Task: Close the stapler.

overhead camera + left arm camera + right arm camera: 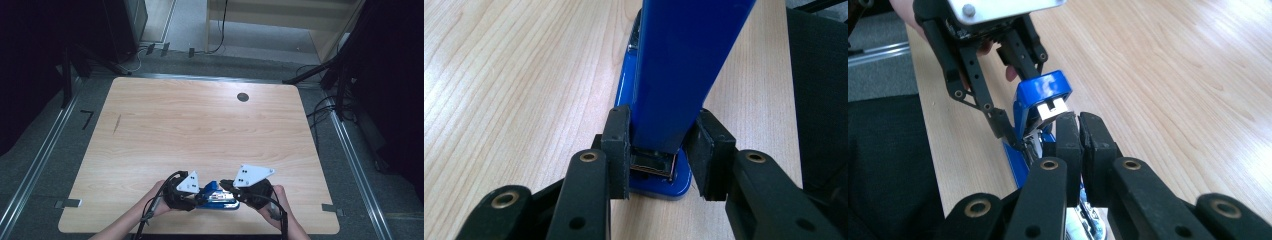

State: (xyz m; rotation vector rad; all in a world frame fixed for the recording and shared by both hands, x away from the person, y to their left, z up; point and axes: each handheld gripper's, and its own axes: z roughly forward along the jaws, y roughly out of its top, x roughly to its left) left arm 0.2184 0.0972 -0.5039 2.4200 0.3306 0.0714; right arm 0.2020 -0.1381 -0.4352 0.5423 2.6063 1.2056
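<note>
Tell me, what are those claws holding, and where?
The left gripper clamps the blue stapler across its raised top arm; the right gripper is shut, apparently empty.

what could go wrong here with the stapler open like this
The left tongs clamp the blue stapler only at its rear end, so it could twist or slip out. The right tongs are shut beside the raised top, gripping nothing, and may knock it. The stapler sits near the table edge and could slide off.

Black hand-held gripper with brass rivets, grey triangular plate, trailing cable.
</note>
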